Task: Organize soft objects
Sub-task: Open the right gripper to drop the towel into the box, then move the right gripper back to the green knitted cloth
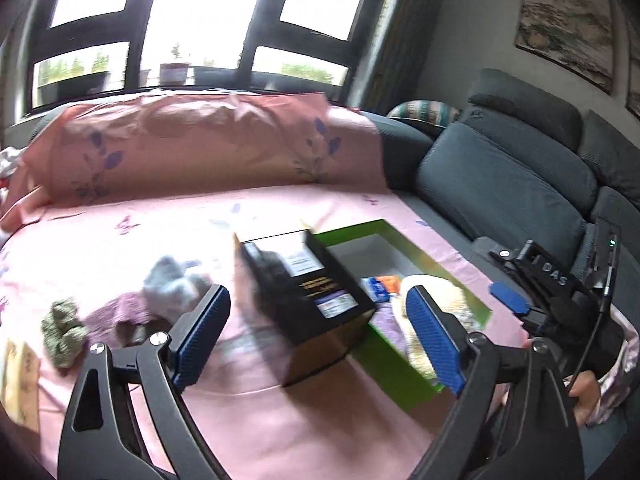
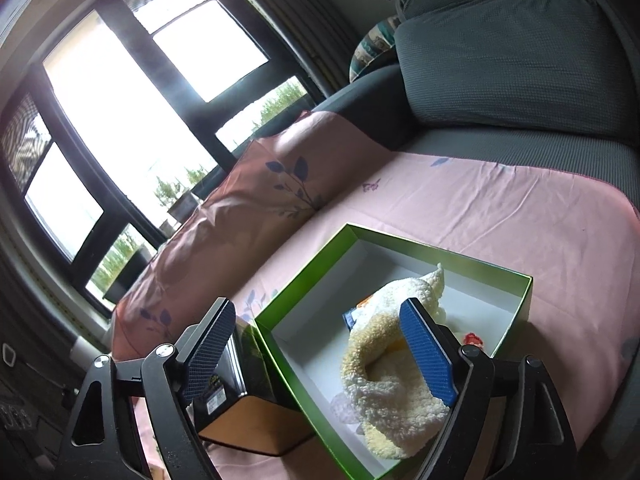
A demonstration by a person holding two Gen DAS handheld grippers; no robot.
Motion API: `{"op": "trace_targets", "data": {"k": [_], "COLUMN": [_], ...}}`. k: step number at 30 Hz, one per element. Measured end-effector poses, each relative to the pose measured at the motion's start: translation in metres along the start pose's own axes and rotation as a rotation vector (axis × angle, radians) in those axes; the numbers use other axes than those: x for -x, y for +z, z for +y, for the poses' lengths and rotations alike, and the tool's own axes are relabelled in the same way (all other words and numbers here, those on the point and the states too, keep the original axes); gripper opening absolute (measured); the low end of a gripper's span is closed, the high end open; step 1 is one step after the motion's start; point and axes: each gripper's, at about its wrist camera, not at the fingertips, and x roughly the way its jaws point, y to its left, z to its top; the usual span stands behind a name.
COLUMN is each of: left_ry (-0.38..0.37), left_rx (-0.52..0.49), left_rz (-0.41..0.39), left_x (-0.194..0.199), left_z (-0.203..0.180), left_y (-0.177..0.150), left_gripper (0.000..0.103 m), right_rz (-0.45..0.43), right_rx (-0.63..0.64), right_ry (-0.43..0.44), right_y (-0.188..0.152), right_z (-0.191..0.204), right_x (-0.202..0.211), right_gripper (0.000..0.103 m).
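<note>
My left gripper is open above the pink sheet, with nothing between its pads. Beyond it stands a black box, tilted against a green box. To the left on the sheet lie a grey-blue sock, a mauve cloth and an olive knit piece. My right gripper is open over the green box. A cream fleece item lies inside it, under the right finger. Small colourful items are partly hidden beneath the fleece.
A pink pillow lies along the far side below the window. Grey sofa cushions rise on the right. The right gripper's pad and a hand show at the right edge. Printed cream fabric lies at the left edge.
</note>
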Motion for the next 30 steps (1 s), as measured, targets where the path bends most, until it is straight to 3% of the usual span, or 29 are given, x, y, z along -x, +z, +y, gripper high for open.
{"op": "trace_targets", "data": {"k": [4, 6, 13, 18, 24, 30], "left_ry": [0.192, 0.242, 0.427, 0.45, 0.507, 0.5], "left_rx": [0.152, 0.229, 0.458, 0.533, 0.549, 0.556], "left_rz": [0.022, 0.008, 0.01, 0.039, -0.005, -0.01], "left_x": [0.022, 0.032, 0.037, 0.039, 0.06, 0.076], "left_z": [0.061, 0.091, 0.179, 0.212, 0.231, 0.246], "left_y": [-0.015, -0.026, -0.064, -0.076, -0.079, -0.084], "left_gripper": [0.091, 0.094, 0.095, 0.095, 0.095, 0.094], "right_rz": [0.016, 0.017, 0.06, 0.146, 0.277, 0.407], "right_rx": [0.046, 0.068, 0.192, 0.32, 0.426, 0.482], "right_ry": [-0.004, 0.001, 0.096, 0.223, 0.348, 0.35], "right_y": [-0.005, -0.008, -0.029, -0.06, -0.105, -0.15], "right_z": [0.014, 0.022, 0.068, 0.117, 0.17, 0.196], "right_x": [-0.002, -0.002, -0.004, -0.011, -0.025, -0.049], "right_gripper": [0.087, 0.097, 0.097, 0.097, 0.097, 0.097]}}
